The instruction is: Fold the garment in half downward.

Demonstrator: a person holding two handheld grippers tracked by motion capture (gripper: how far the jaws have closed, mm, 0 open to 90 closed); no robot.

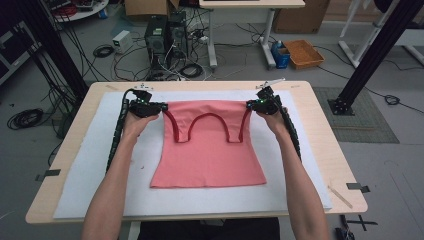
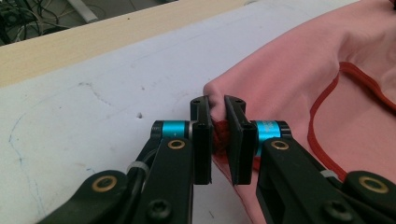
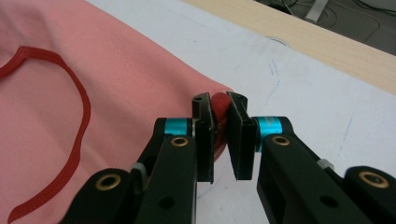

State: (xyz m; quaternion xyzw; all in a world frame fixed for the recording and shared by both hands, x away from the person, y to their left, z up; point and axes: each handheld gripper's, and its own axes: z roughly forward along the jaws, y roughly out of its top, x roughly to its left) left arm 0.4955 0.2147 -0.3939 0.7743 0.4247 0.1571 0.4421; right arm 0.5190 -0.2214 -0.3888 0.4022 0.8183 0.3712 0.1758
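Observation:
A pink tank top (image 1: 210, 150) with dark red trim lies on the white mat (image 1: 90, 165), its upper part folded down so the straps lie on the body. My left gripper (image 1: 159, 106) is shut on the fold's left corner, and pink cloth with red trim (image 2: 218, 133) is bunched between its jaws. At the fold's right corner my right gripper (image 1: 250, 104) is shut on the tank top (image 3: 116, 93); the red trim (image 3: 219, 112) is pinched between the jaws.
The mat covers most of a light wooden table (image 1: 320, 125). Beyond the far edge the floor holds computer towers (image 1: 165, 35), cables, another table's legs and an orange crate (image 1: 303, 53). Black frame posts (image 1: 372, 55) stand at both sides.

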